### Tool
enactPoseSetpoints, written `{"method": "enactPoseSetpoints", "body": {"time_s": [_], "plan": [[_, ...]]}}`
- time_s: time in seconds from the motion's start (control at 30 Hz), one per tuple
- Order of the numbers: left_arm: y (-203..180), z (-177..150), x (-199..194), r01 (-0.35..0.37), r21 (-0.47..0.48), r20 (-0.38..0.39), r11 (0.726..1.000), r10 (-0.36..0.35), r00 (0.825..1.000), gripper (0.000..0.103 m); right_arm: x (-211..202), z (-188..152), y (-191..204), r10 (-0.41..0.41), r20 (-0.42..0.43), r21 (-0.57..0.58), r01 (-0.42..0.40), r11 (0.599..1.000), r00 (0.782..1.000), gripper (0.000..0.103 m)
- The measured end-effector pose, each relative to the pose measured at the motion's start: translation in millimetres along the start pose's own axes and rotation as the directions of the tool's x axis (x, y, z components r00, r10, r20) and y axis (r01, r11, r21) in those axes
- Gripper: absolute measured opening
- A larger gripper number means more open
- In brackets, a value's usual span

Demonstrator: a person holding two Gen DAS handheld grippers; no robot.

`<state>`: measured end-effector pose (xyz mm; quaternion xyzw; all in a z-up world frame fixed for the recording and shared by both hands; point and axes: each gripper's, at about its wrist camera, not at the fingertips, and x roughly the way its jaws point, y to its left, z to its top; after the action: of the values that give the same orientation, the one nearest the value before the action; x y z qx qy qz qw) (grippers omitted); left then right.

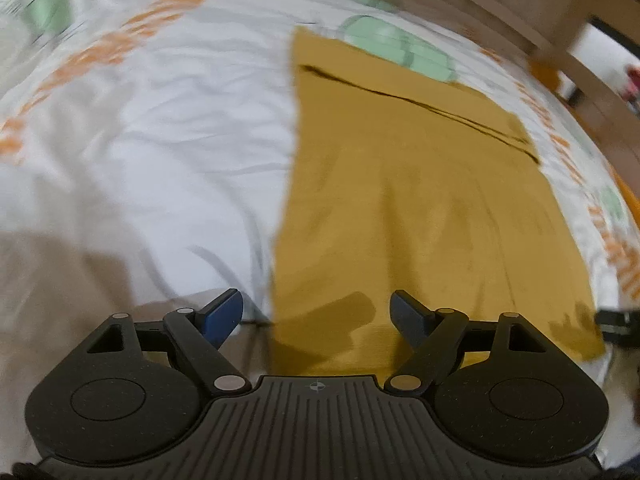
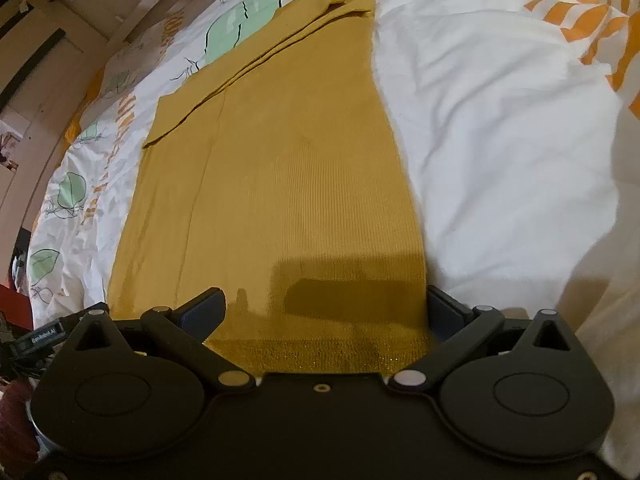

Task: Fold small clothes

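Note:
A mustard-yellow knit garment [image 1: 420, 200] lies flat on the bed, folded lengthwise into a long strip with a folded-over layer at its far end. It also shows in the right wrist view [image 2: 288, 184]. My left gripper [image 1: 316, 312] is open and empty, just above the garment's near hem at its left corner. My right gripper [image 2: 324, 312] is open wide and empty; its fingers straddle the garment's near hem, one on each side.
The bed sheet [image 1: 160, 152] is white with orange and green prints and shows in the right wrist view [image 2: 500, 140] too. A wooden bed frame [image 1: 540, 12] runs along the far side. Clutter sits beyond the bed's left edge [image 2: 16, 300].

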<state>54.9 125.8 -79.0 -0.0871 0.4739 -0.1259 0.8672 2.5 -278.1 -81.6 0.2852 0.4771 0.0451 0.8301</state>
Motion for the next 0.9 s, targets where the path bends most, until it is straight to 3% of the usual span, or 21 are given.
{"method": "enactPoseSetpoints", "body": {"time_s": [0.1, 0.2, 0.27, 0.37, 0.43, 0.47, 0.57, 0.67, 0.77, 0.9], "plan": [[8.9, 1.2, 3.9, 0.016, -0.042, -0.028, 0.999, -0.017, 0.999, 0.078, 0.6, -0.4, 1.7, -0.012, -0.004, -0.016, 0.012, 1.0, 1.0, 0.103], [3.0, 2.9, 9.3, 0.004, 0.007, -0.056, 1.0, -0.004, 0.998, 0.072, 1.3, -0.9, 4.2, -0.024, -0.006, -0.037, 0.024, 0.999, 1.0, 0.103], [-3.0, 2.2, 11.6, 0.007, 0.049, -0.068, 0.999, -0.004, 0.998, 0.061, 1.2, -2.2, 4.6, -0.028, -0.004, -0.043, 0.028, 0.999, 1.0, 0.103], [-9.6, 0.8, 10.6, 0.028, 0.096, -0.076, 0.995, -0.021, 0.997, 0.035, 1.1, -2.6, 4.7, -0.03, -0.002, -0.047, 0.03, 0.998, 1.0, 0.103], [-11.6, -0.7, 11.2, 0.067, 0.105, -0.087, 0.992, -0.058, 0.995, 0.008, 1.1, -2.7, 4.8, -0.03, -0.002, -0.046, 0.03, 0.999, 1.0, 0.103], [-12.4, -1.9, 11.3, 0.084, 0.107, -0.09, 0.991, -0.075, 0.993, 0.005, 1.1, -2.6, 4.7, -0.03, -0.002, -0.045, 0.03, 0.999, 1.0, 0.103], [-11.2, -2.3, 3.9, 0.074, 0.104, -0.045, 0.992, -0.07, 0.997, 0.005, 1.4, -2.2, 5.4, -0.032, -0.004, -0.046, 0.032, 0.998, 0.999, 0.103], [3.9, 4.8, -6.1, 0.01, 0.019, 0.025, 1.0, -0.011, 1.0, 0.005, 1.3, -2.4, 5.6, -0.032, -0.005, -0.046, 0.031, 0.998, 0.999, 0.103], [19.4, 9.8, -2.3, 0.034, -0.074, -0.001, 0.997, -0.035, 0.999, 0.005, 0.9, -2.7, 6.6, -0.035, -0.018, -0.045, 0.034, 0.998, 0.999, 0.103], [6.6, 6.5, 3.3, 0.005, 0.013, -0.023, 1.0, -0.005, 1.0, 0.005, 0.6, -3.3, 8.2, -0.042, -0.039, -0.048, 0.04, 0.998, 0.998, 0.103]]}}
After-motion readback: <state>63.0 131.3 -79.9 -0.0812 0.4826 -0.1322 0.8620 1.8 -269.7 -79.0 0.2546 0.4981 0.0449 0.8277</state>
